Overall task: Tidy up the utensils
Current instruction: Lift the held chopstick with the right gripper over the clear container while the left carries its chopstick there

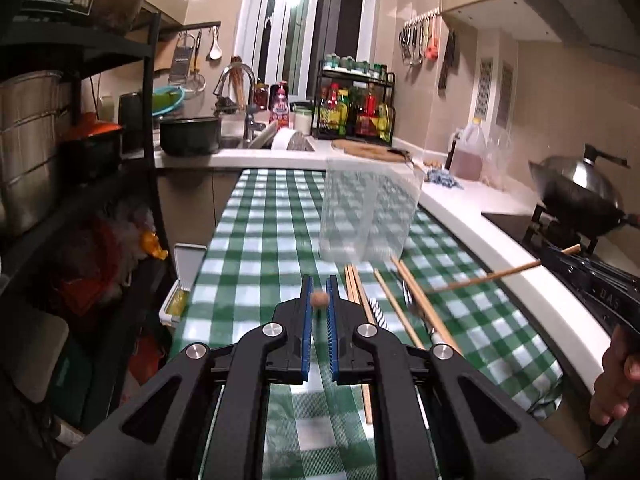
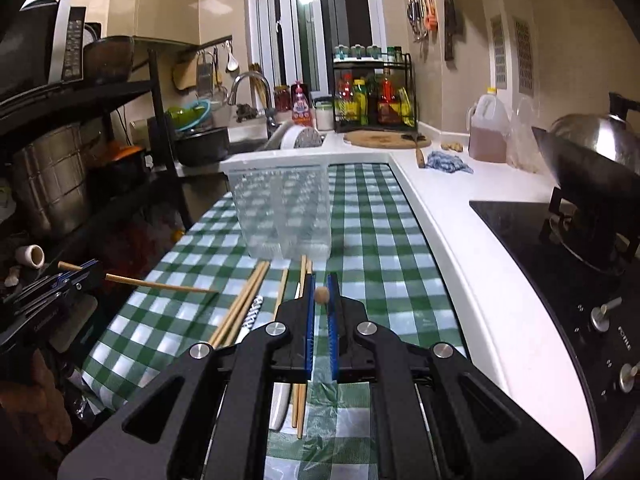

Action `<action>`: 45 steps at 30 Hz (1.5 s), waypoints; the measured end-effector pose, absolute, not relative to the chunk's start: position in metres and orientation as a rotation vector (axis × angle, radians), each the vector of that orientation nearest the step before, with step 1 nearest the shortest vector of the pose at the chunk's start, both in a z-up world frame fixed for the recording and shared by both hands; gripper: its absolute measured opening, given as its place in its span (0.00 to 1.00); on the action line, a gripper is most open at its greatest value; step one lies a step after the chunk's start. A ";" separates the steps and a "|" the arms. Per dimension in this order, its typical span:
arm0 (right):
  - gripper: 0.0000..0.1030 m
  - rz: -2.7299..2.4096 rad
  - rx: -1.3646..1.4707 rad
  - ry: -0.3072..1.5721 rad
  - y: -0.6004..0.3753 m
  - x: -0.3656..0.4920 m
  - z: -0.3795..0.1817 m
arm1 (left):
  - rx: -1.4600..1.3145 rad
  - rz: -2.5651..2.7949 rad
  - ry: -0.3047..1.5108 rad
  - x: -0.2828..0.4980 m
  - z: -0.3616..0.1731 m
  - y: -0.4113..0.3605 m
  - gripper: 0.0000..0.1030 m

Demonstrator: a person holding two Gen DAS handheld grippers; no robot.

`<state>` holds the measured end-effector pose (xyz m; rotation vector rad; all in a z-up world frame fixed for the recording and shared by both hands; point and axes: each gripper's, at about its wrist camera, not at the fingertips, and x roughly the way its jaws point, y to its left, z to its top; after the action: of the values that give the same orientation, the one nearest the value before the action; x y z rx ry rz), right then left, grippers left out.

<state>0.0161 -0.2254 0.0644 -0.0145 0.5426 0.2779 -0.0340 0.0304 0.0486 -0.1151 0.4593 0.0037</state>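
Each gripper is shut on one wooden chopstick, seen end-on between its blue pads. My left gripper (image 1: 320,298) holds a chopstick (image 1: 320,299); from the right wrist view that gripper (image 2: 86,274) shows at the left with its chopstick (image 2: 160,285) sticking out over the cloth. My right gripper (image 2: 321,295) holds a chopstick (image 2: 321,294); in the left wrist view it (image 1: 560,258) shows at the right with its chopstick (image 1: 486,277). A clear plastic utensil holder (image 1: 368,212) (image 2: 286,216) stands on the checked cloth. Loose chopsticks (image 1: 424,308) (image 2: 240,304) and a striped-handled utensil (image 2: 251,314) lie before it.
The green-and-white checked cloth (image 1: 260,224) (image 2: 372,224) covers a narrow table. A white counter (image 2: 452,208) runs along the right with a wok (image 2: 596,168) on a stove. A black shelf rack (image 1: 80,128) with pots stands at the left. A sink (image 2: 248,136) lies beyond.
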 end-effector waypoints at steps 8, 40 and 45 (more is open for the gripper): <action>0.06 0.290 0.009 0.540 -0.227 0.024 0.091 | -0.132 -0.018 0.436 -0.022 0.081 0.041 0.06; 0.06 0.310 -0.015 0.639 -0.202 0.112 0.201 | -0.134 -0.121 0.579 0.097 0.177 0.049 0.06; 0.06 0.329 -0.035 0.619 -0.190 0.133 0.231 | -0.154 -0.119 0.543 0.123 0.208 0.051 0.06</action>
<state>0.1327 -0.1895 0.2307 -0.0345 0.6186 0.3292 0.1233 0.0513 0.2078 -0.1540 0.5427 -0.1190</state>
